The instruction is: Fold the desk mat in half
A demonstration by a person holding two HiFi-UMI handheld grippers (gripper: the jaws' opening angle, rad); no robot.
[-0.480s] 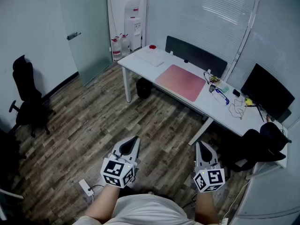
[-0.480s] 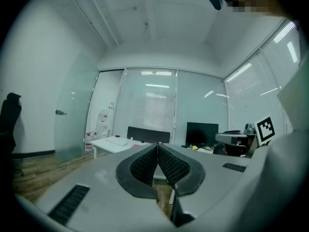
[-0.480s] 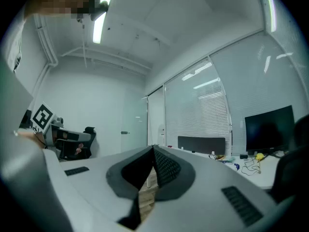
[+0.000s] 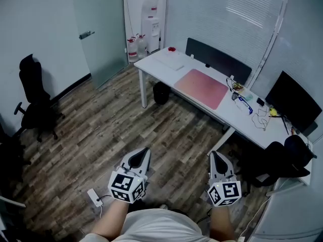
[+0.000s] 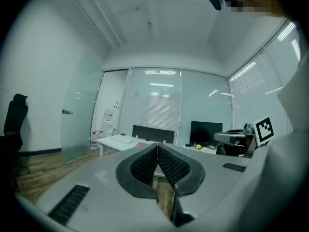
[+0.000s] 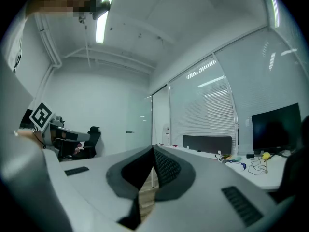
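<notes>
A pink desk mat (image 4: 201,88) lies flat on a long white desk (image 4: 217,110) across the room, far from both grippers. My left gripper (image 4: 146,149) is held low near my body, jaws shut with nothing between them. My right gripper (image 4: 213,154) hangs beside it, also shut and empty. In the left gripper view the closed jaws (image 5: 157,146) point toward the distant desk (image 5: 118,140). The right gripper's tips (image 6: 153,148) meet in the right gripper view, with the desk (image 6: 212,158) beyond them.
A dark monitor (image 4: 291,101), cables and small items (image 4: 245,102) sit on the desk's right part. A keyboard (image 4: 170,60) lies at its far end. Black office chairs (image 4: 34,97) (image 4: 277,160) stand left and right. A water dispenser (image 4: 151,26) and a power strip (image 4: 94,197) are also present.
The head view has shifted slightly, so the desk and mat sit a little further right and down in frame. Both grippers stay in the same place, shut.
</notes>
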